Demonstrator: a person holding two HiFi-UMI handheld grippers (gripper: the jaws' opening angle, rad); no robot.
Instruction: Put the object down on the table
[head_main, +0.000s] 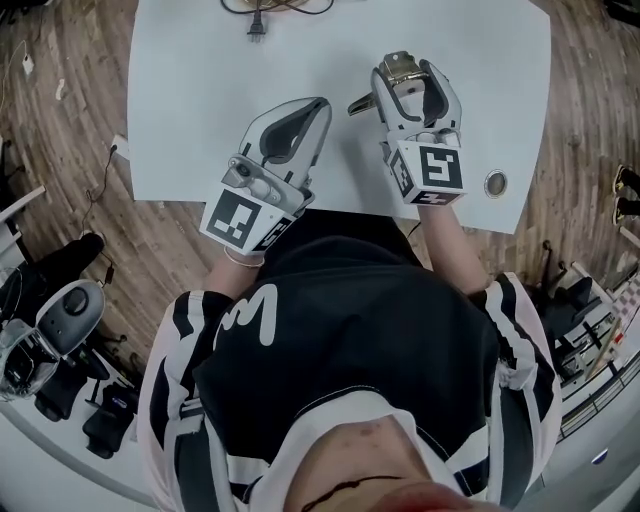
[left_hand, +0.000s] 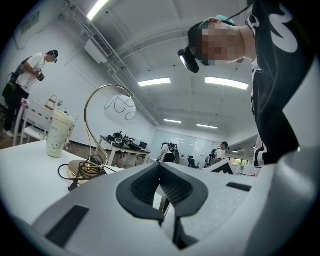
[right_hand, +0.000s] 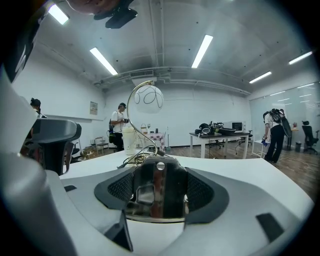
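Pale cup (left_hand: 59, 134) standing on the desk (head_main: 200, 100), its contents not visible. Left gripper (head_main: 312, 112): jaws closed, nothing between them. Right gripper (head_main: 412, 74): jaws clamped on a shiny metal object (right_hand: 157, 192) over the desk; contact with the desk is indeterminable.

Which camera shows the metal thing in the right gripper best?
Right gripper view: the metal object sits large and central, clamped between the jaws. Head view shows only its top end; left gripper view misses it.
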